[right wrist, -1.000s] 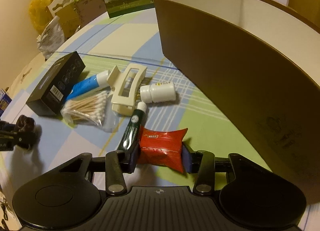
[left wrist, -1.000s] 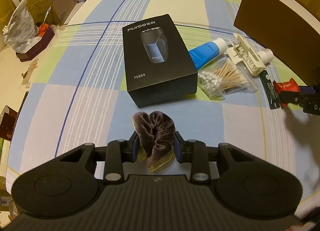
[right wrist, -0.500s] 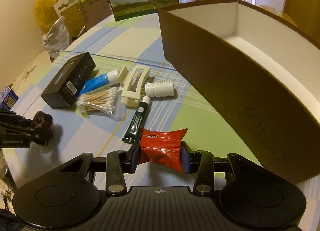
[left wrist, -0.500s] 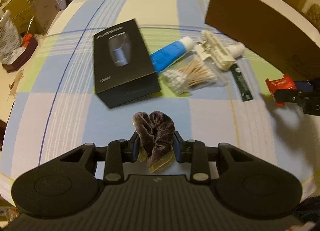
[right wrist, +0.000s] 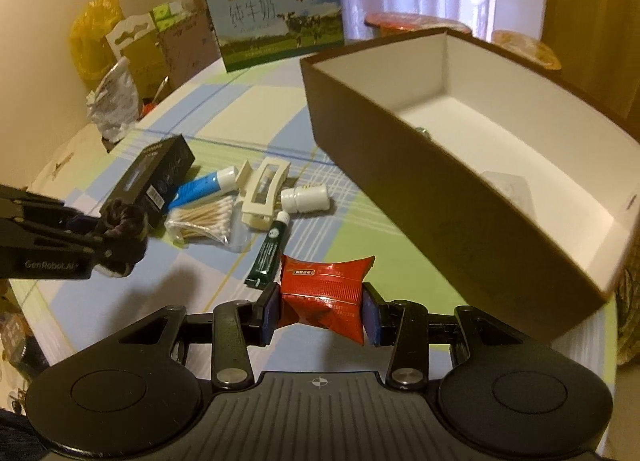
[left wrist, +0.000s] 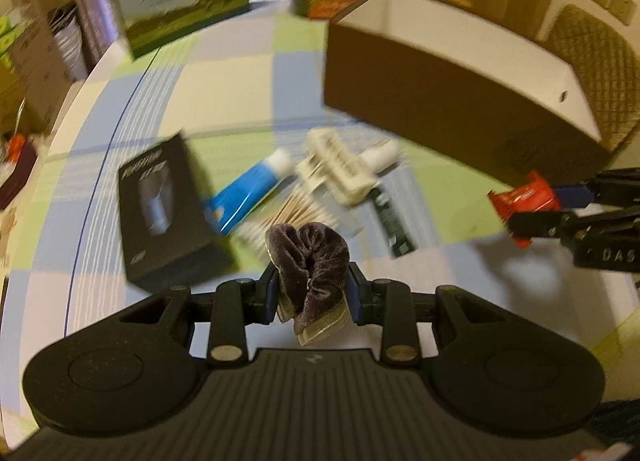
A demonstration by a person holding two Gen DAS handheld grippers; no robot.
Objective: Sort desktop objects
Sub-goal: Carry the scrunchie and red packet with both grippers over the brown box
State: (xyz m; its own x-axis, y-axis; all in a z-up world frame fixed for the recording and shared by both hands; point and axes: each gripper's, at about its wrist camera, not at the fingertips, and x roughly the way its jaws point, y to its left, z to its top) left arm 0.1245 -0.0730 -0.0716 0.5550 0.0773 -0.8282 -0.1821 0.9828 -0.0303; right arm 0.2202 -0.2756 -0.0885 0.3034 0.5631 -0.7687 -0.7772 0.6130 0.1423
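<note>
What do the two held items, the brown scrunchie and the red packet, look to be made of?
The brown scrunchie, pinched in the left gripper, looks like velvet: soft gathered folds with a short-pile sheen. The red packet, clamped in the right gripper, appears to be glossy plastic or foil film, with creased, shiny, pinched corners; which of the two is unclear.

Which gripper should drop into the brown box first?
Right. The right gripper, shut on the red packet, sits beside the brown box; the left gripper with the velvet scrunchie is farther.
</note>
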